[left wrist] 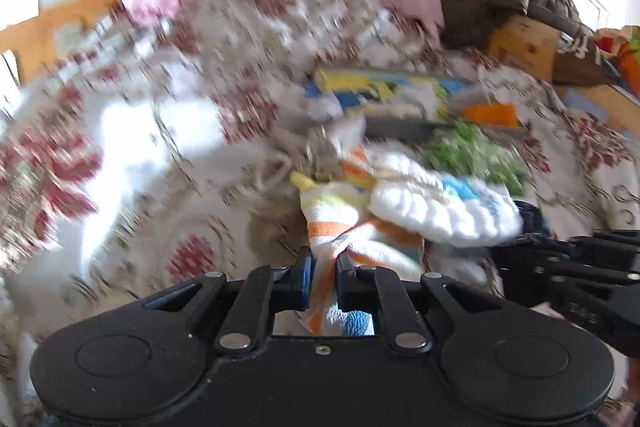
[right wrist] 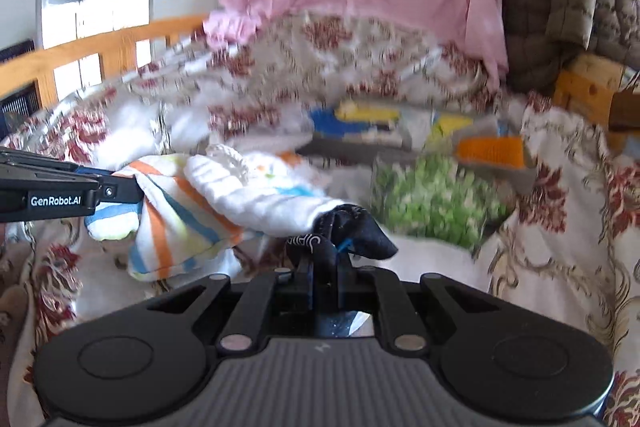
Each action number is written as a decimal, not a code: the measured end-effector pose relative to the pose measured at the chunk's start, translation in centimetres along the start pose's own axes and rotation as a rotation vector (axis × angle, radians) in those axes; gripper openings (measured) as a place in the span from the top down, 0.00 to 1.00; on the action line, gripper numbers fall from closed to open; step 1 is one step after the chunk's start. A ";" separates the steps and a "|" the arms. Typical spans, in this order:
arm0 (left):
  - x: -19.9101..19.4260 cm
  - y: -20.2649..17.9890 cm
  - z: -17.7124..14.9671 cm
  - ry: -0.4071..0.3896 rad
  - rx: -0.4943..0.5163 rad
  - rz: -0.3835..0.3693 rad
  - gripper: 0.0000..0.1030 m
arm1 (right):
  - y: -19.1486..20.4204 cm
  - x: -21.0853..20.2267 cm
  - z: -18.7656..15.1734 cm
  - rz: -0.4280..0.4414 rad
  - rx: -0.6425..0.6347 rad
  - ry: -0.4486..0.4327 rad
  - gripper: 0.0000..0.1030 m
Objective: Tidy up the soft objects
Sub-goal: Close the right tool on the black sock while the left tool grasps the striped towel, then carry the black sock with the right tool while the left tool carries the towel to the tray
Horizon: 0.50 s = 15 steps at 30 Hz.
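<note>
Both tongs clamped: left tongs (left wrist: 324, 269) grip the striped orange-blue-white terry cloth (left wrist: 340, 223), right tongs (right wrist: 323, 267) pinch a dark navy fabric end (right wrist: 352, 227) joined to a white ribbed textile (right wrist: 256, 195), the bundle held above the floral-print bedspread (left wrist: 132, 147). Its long axis looks to run side to side between the tongs, striped end at the left. Early stage, I'd judge: green patterned cloth (right wrist: 432, 195) and the multicoloured folded pile (right wrist: 400, 127) behind remain unsorted.

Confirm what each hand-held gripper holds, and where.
Left hand-held gripper: striped towel, pinched at a bunched edge. Right hand-held gripper: dark cloth, by one gathered end.
</note>
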<state>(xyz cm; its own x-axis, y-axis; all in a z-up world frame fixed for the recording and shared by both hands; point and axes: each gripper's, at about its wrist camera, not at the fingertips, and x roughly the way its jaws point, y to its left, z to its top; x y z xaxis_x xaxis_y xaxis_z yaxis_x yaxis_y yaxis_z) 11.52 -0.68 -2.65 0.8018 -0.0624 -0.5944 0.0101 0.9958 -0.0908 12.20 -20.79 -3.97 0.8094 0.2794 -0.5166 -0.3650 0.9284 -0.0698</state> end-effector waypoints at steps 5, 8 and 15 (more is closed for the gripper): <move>-2.6 -1.2 0.6 -0.135 0.061 0.072 0.89 | -0.2 -2.0 0.4 -0.011 0.019 -0.099 0.89; -4.1 -2.0 1.2 -0.206 0.083 0.086 0.89 | -0.6 -2.8 0.4 -0.025 0.043 -0.142 0.89; -6.3 -4.9 2.9 -0.319 0.102 0.044 0.89 | -2.1 -4.6 0.1 -0.094 0.123 -0.228 0.89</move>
<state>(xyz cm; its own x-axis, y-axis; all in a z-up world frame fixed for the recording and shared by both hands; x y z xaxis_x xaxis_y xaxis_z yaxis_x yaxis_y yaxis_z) 8.15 -4.95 3.84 0.9492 -0.0115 -0.3143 0.0186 0.9996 0.0195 9.31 -23.96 -1.35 0.9248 0.2256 -0.3064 -0.2359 0.9718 0.0035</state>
